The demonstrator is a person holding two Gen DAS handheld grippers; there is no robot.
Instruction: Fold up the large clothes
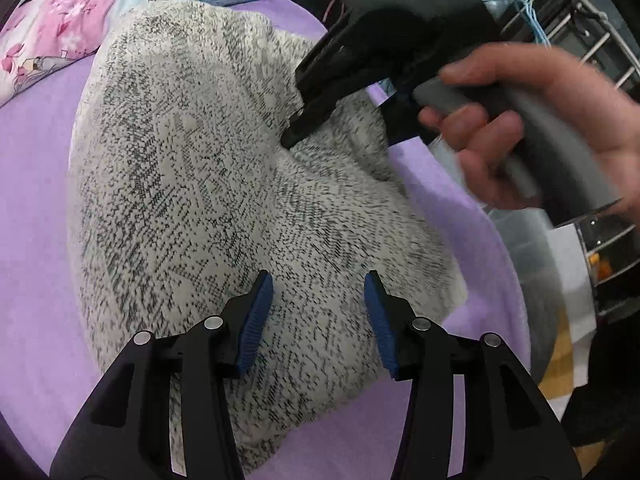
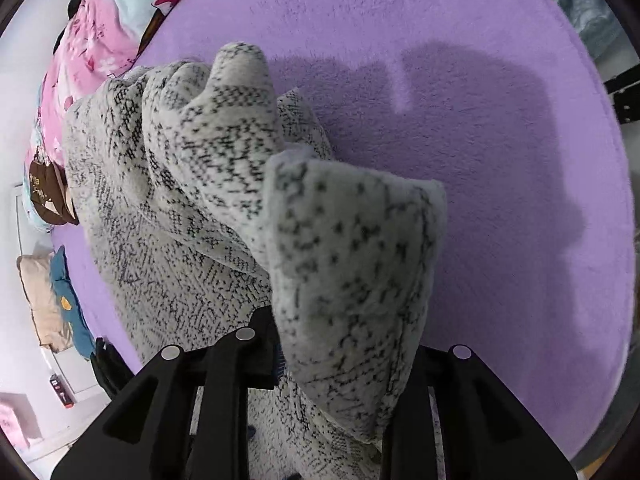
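A large white knit garment with black speckles (image 1: 192, 184) lies bunched on a purple blanket (image 1: 36, 208). My left gripper (image 1: 319, 312) is open just above the garment's near part, its blue pads (image 1: 256, 320) apart and empty. My right gripper (image 1: 294, 136), held by a hand (image 1: 532, 128), is shut on a fold of the garment at its far right side. In the right wrist view the gripper (image 2: 344, 344) holds a thick bunch of the garment (image 2: 352, 264) that rises between the fingers and hides the tips.
Pink and blue floral bedding (image 1: 60, 28) lies at the far left of the bed. A metal rack (image 1: 592, 40) and clear containers (image 1: 532, 248) stand past the bed's right edge. The purple blanket (image 2: 480, 120) stretches wide to the right of the garment.
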